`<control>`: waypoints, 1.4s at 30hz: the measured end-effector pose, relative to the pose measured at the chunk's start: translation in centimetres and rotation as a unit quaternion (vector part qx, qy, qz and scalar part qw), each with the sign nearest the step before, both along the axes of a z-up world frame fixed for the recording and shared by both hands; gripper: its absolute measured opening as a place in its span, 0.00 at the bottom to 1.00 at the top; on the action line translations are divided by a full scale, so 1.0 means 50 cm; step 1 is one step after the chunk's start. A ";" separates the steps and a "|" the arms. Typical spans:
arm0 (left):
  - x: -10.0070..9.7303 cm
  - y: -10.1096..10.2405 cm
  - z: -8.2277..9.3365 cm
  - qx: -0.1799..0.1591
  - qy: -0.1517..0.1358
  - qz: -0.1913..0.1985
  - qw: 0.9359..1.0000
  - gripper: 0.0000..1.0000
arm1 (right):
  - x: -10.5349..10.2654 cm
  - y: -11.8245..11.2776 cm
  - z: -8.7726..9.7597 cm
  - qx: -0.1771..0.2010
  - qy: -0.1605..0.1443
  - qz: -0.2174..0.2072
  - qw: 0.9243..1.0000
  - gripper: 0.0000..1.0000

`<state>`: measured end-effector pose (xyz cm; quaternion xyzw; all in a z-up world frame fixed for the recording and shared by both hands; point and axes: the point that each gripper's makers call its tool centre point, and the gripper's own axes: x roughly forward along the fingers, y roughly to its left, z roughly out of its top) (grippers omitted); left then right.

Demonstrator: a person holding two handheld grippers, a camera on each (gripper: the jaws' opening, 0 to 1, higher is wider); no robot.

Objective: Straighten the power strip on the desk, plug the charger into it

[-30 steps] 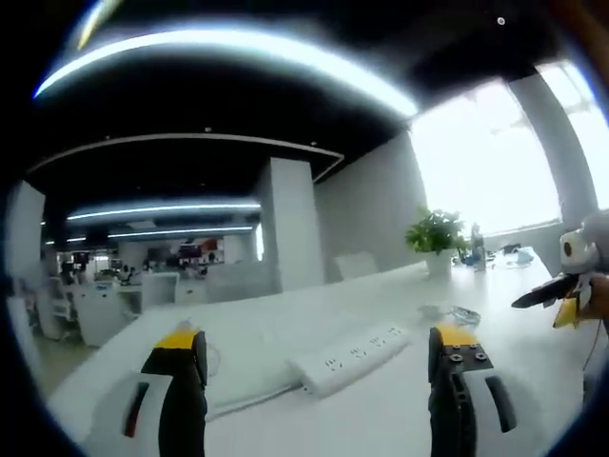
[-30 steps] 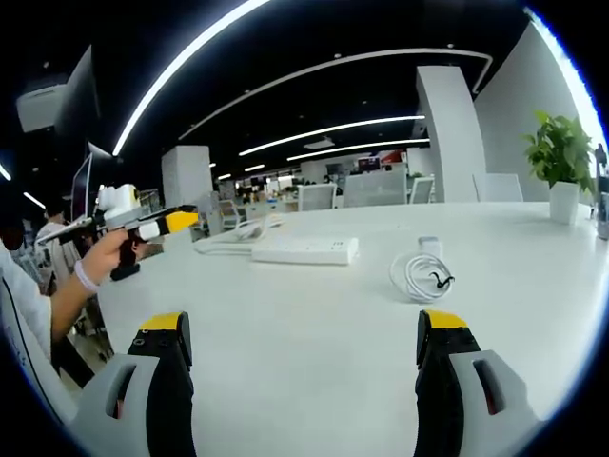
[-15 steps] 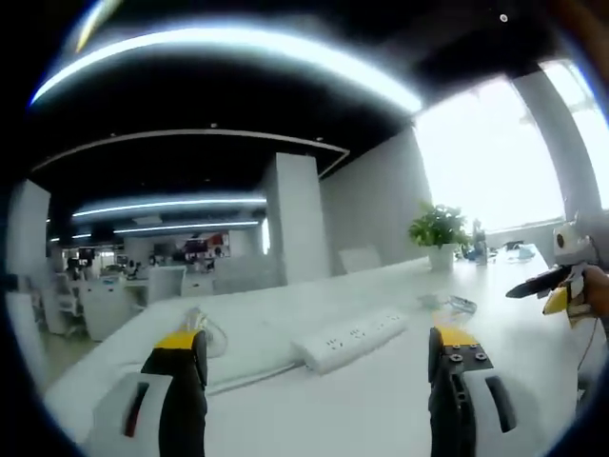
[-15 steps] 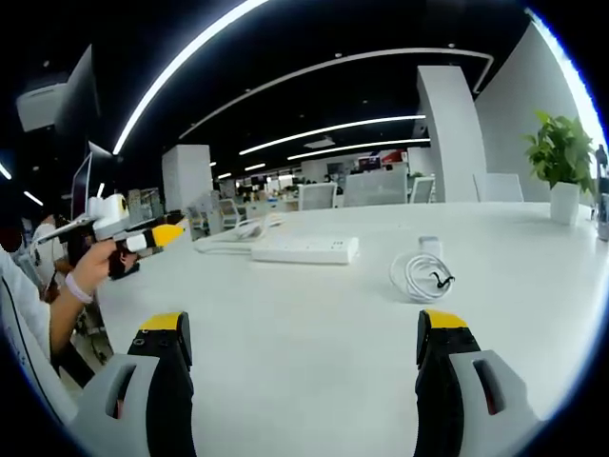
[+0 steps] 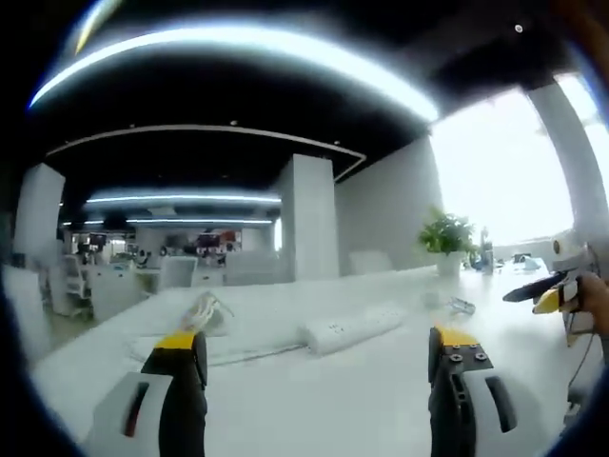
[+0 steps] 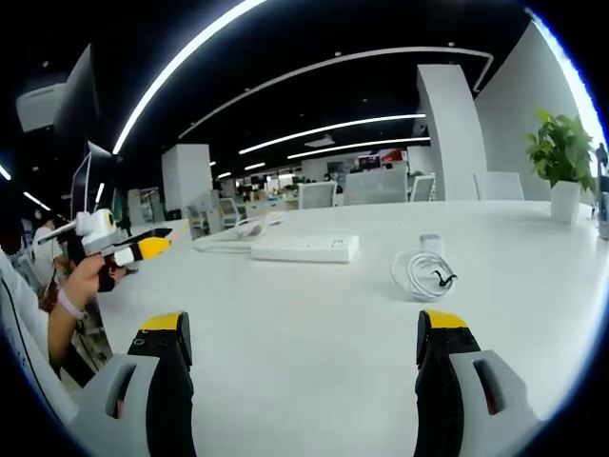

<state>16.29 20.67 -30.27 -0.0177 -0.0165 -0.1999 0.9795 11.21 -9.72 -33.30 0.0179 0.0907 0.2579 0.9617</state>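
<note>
A white power strip (image 6: 305, 249) lies on the white desk (image 6: 314, 324), its cord coiled behind it at the left (image 6: 240, 231). To its right sits the white charger (image 6: 430, 246) with its coiled cable (image 6: 419, 276). In the left gripper view the power strip (image 5: 354, 327) lies ahead between the jaws, and the charger (image 5: 461, 306) is small at the right. My left gripper (image 5: 314, 347) is open above the desk; it appears at the left of the right gripper view (image 6: 143, 249), held by a hand. My right gripper (image 6: 303, 333) is open and holds nothing; its tip (image 5: 542, 293) enters the left gripper view from the right.
A potted plant (image 6: 559, 162) stands at the desk's far right end. White chairs (image 6: 501, 187) line the far side. Office desks and a pillar (image 5: 309, 219) stand in the background. Wide bare desk surface lies between both grippers and the strip.
The left gripper has drawn back and lowered toward the desk's near left edge; in its view the power strip looks flatter and farther. The right gripper has stayed still.
</note>
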 end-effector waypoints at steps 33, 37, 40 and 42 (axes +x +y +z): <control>-0.093 0.040 -0.046 -0.003 0.012 0.081 0.997 0.99 | -0.004 0.010 0.007 -0.005 -0.005 0.001 1.000 0.98; -0.095 0.044 -0.047 -0.004 0.012 0.084 0.996 0.99 | -0.002 0.007 0.009 -0.006 -0.006 0.000 1.000 0.98; -0.095 0.047 -0.046 -0.006 0.012 0.086 0.996 0.99 | -0.002 0.006 0.008 -0.007 -0.006 -0.001 1.000 0.98; -0.095 0.049 -0.046 -0.007 0.013 0.088 0.996 0.99 | -0.003 0.007 0.008 -0.006 -0.006 0.000 1.000 0.98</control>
